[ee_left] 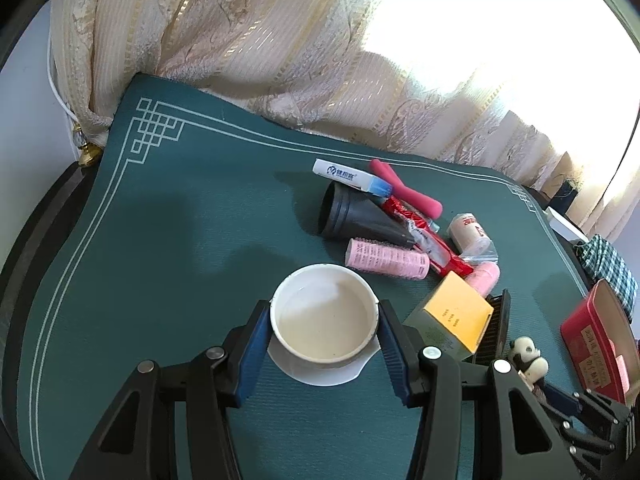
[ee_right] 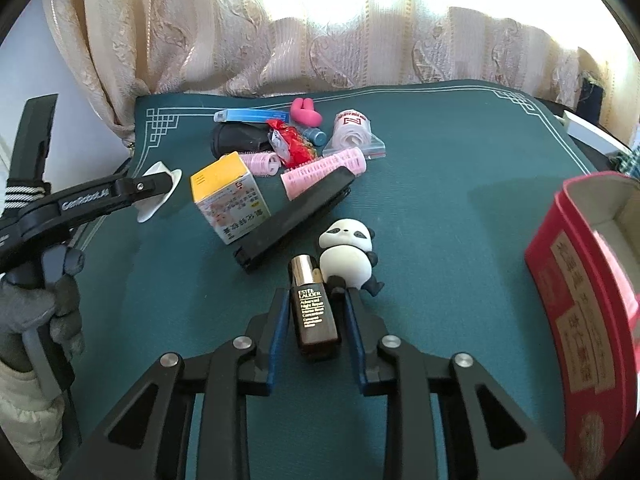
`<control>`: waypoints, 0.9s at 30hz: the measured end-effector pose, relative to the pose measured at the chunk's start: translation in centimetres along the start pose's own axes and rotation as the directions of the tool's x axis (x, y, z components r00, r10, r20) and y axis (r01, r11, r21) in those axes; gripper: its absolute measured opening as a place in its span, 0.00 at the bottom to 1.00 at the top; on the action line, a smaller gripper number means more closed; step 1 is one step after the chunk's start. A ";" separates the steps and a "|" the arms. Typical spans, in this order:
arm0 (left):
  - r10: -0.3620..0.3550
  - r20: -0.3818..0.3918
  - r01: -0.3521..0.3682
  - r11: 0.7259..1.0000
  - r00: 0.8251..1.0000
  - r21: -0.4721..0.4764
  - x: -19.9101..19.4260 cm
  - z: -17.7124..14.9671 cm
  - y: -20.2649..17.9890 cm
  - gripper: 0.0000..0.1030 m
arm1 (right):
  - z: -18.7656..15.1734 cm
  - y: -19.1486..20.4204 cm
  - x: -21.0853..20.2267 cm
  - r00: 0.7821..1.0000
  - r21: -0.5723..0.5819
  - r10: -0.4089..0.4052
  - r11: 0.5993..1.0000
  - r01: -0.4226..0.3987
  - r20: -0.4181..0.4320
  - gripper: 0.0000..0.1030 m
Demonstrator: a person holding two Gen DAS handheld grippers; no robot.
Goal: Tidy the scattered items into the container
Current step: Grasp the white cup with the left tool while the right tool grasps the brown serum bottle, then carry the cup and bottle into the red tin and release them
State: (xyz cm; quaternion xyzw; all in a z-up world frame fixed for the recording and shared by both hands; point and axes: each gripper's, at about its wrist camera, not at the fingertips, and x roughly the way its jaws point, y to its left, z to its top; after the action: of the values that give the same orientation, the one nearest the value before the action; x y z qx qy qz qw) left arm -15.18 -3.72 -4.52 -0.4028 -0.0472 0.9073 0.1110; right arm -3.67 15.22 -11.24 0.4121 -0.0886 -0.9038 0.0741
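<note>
Low in the right wrist view, our right gripper (ee_right: pixel 316 312) angles down around the brown serum bottle (ee_right: pixel 314 314), pads not visibly pressing. Our left gripper (ee_left: pixel 324 320) clamps the white cup (ee_left: pixel 325 312). The red container (ee_right: pixel 576 280) stands at right; bare table (ee_right: pixel 460 184) lies between.

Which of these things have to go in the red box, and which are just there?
For the job: red box, white cup, brown bottle, panda toy, yellow box, pink rollers, black comb.
Just there: curtain, green mat, checked cloth.
</note>
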 end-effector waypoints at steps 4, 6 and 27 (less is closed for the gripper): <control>-0.013 0.009 0.013 1.000 1.000 0.008 -0.5 -0.1 -0.5 0.52 | -1.3 -0.2 -1.1 1.000 -0.002 0.007 1.000 -0.007 -0.013 0.29; -0.020 0.016 0.020 1.000 1.000 0.013 -0.8 -0.2 -0.8 0.52 | -2.4 -0.2 -1.8 1.000 -0.023 -0.013 1.000 0.012 -0.026 0.29; -0.107 0.048 0.105 0.993 0.993 0.054 -3.5 -1.0 -3.0 0.52 | -5.6 0.6 -3.3 0.995 -0.062 -0.080 0.995 0.076 -0.060 0.30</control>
State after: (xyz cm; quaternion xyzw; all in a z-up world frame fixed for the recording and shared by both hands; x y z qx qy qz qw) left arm -11.71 -1.63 -2.17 -0.3733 -0.0482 0.9111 0.1679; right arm 2.74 14.76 -12.28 0.4410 -0.0430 -0.8949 0.0539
